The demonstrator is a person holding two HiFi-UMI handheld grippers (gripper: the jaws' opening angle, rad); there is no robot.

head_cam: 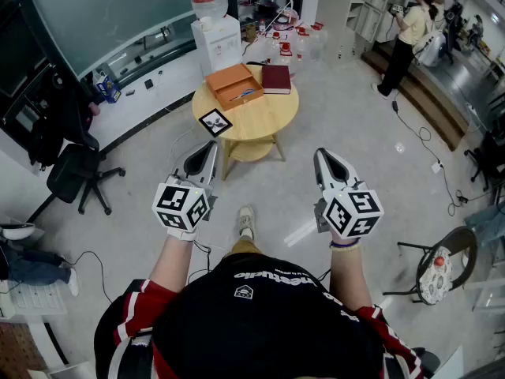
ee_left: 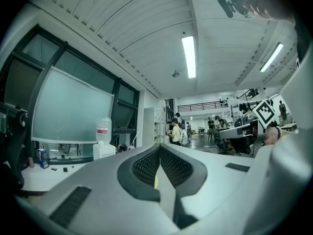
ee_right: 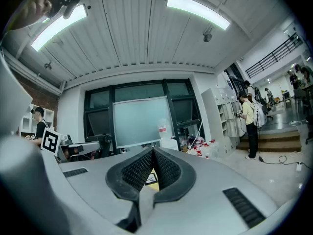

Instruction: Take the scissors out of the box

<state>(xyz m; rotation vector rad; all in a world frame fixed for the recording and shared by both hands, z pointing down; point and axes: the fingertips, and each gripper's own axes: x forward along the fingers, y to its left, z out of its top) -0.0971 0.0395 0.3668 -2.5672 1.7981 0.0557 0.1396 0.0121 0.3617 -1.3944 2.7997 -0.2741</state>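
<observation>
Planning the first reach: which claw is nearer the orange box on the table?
Left. The left claw is almost in line with the box, short of it; the right claw is well off to the box's right.

Top centre of the head view, the box point(head_cam: 233, 85) lies open, yet the pale thing point(head_cam: 244, 94) inside it is too small to name. Past the left hand-held gripper point(ee_left: 160, 148) and right hand-held gripper point(ee_right: 153, 152), jaws pressed together, only a yellow sliver of surface point(ee_right: 154, 186) peeks out low between them.
</observation>
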